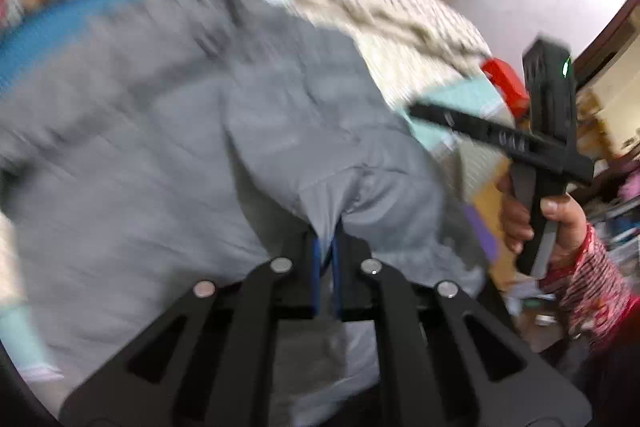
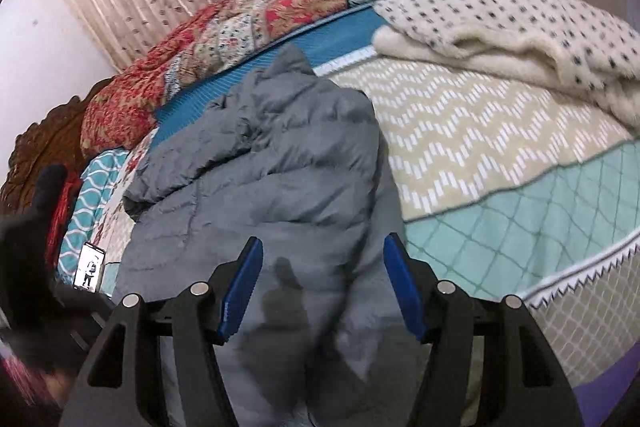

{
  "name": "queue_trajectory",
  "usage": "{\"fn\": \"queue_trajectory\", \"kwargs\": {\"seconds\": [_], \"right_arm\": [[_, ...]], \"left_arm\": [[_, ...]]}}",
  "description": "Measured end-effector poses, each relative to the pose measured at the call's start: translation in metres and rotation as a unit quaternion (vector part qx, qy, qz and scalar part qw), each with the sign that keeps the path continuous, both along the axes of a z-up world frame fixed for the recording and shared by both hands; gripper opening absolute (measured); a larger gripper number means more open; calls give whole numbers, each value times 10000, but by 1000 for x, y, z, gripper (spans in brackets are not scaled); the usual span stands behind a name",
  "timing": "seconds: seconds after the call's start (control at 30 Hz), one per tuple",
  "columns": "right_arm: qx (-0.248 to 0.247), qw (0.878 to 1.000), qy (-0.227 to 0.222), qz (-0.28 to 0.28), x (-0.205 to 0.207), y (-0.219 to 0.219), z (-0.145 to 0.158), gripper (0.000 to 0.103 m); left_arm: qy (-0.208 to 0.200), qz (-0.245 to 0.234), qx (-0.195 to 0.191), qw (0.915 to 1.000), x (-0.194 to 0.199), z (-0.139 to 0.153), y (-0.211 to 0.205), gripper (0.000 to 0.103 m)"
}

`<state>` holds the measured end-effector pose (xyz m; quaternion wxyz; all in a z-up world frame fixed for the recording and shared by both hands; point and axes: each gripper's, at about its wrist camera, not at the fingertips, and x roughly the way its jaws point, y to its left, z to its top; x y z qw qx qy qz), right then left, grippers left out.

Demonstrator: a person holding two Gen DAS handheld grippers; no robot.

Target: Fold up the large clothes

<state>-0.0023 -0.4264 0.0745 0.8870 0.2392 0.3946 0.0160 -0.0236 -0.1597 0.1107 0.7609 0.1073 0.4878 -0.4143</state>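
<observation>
A large grey puffer jacket (image 1: pixel 192 131) lies crumpled on the bed; the right wrist view shows it (image 2: pixel 264 163) too. My left gripper (image 1: pixel 327 231) is shut on a fold of the jacket's near edge, fabric pinched between its blue pads. My right gripper (image 2: pixel 322 263) is open and empty, its blue pads (image 2: pixel 244 287) spread just above the jacket's near part. The left wrist view shows the right gripper (image 1: pixel 416 111), held up in a hand at the right, beside the jacket.
The bed has a patterned bedspread (image 2: pixel 500 155) of beige zigzag and teal. A cream dotted blanket (image 2: pixel 512 27) lies at the back right, a red floral quilt (image 2: pixel 160 67) at the back left. A phone (image 2: pixel 90 267) lies at the left. A red object (image 1: pixel 508 79) sits near the bed's edge.
</observation>
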Motion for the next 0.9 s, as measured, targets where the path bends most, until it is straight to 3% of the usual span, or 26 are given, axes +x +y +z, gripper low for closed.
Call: {"fn": "queue_trajectory", "kwargs": {"seconds": [0.1,0.17,0.27,0.37,0.5,0.57,0.63,0.7,0.77,0.83,0.9], "right_arm": [[45,9997,-130,193,18,9,7,92],[-27,9993,-214,317,40,16,15,92],[-178,9978,-432,466,82,24,32,92],[-384,9967,-463,540,132,29,39,92],[-301,9978,162,574,223,34,8,92],[-703,9954,582,303,255,33,-18,92],[-1343,9851,1039,-266,277,23,-47,92],[-1409,9815,1086,-702,281,6,-62,92],[-1206,9830,1030,-928,279,-10,-70,92],[-1458,9816,946,-794,279,-7,-70,92],[-1596,9805,912,-698,280,-6,-72,92]], "left_arm": [[-890,113,349,9954,24,43,25,4],[-1540,199,822,9844,38,63,34,4],[-2039,245,1257,9706,57,79,47,4],[-2618,388,1956,9443,93,78,49,5],[-2760,545,2531,9256,153,61,47,5],[-2601,747,2829,9202,193,35,36,5],[-2068,1004,2908,9287,229,4,26,10],[-1557,1144,2872,9382,257,-29,20,14],[-1399,1241,2984,9360,271,-64,14,16],[-1471,1284,3118,9299,275,-96,9,17],[-1632,1371,3135,9254,279,-108,4,17]]}}
